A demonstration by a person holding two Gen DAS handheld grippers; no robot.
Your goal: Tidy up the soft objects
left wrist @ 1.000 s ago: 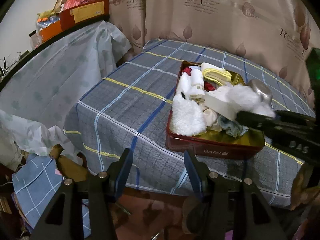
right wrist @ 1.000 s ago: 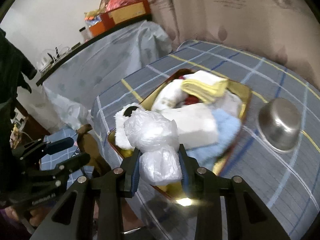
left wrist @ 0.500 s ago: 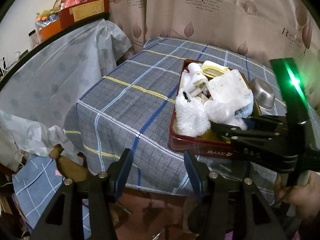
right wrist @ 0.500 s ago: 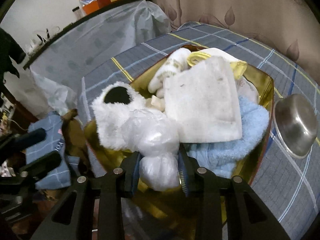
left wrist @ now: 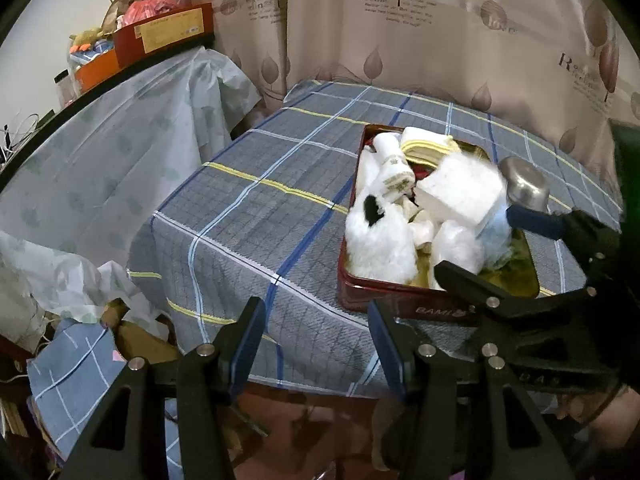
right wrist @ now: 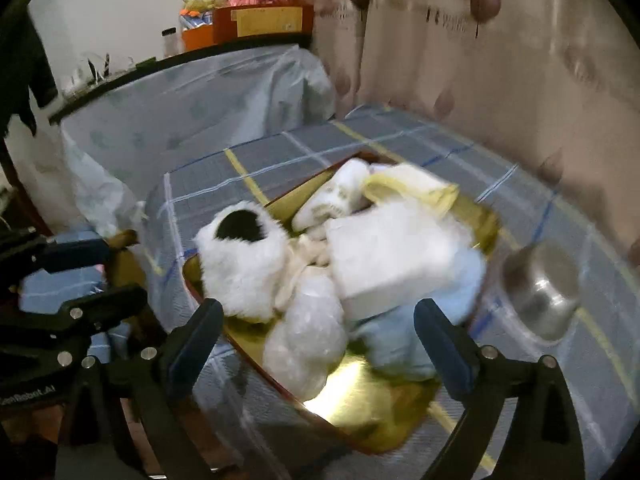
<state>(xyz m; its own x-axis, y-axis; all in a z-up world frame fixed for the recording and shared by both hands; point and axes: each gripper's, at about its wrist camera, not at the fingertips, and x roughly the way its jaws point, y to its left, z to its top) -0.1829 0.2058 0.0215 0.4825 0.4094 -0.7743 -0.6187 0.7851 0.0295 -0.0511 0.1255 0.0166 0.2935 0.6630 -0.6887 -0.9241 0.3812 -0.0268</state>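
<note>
Plastic bag [left wrist: 456, 246], crinkled and lumpy, now lies in the red tin [left wrist: 400, 294] on the table — released by the right gripper [left wrist: 476, 244], jaws wide. Left gripper [left wrist: 316, 340] open, idle.

Right view: bag [right wrist: 306, 344] free between spread jaws — fluffy slipper [right wrist: 244, 264] beside; placement looks done.

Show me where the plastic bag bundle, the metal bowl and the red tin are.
plastic bag bundle [right wrist: 306, 340]: right wrist view, middle of the crinkled plastic.
metal bowl [right wrist: 540, 290]: right wrist view, its shiny outer side.
red tin [left wrist: 400, 306]: left wrist view, near red wall.
</note>
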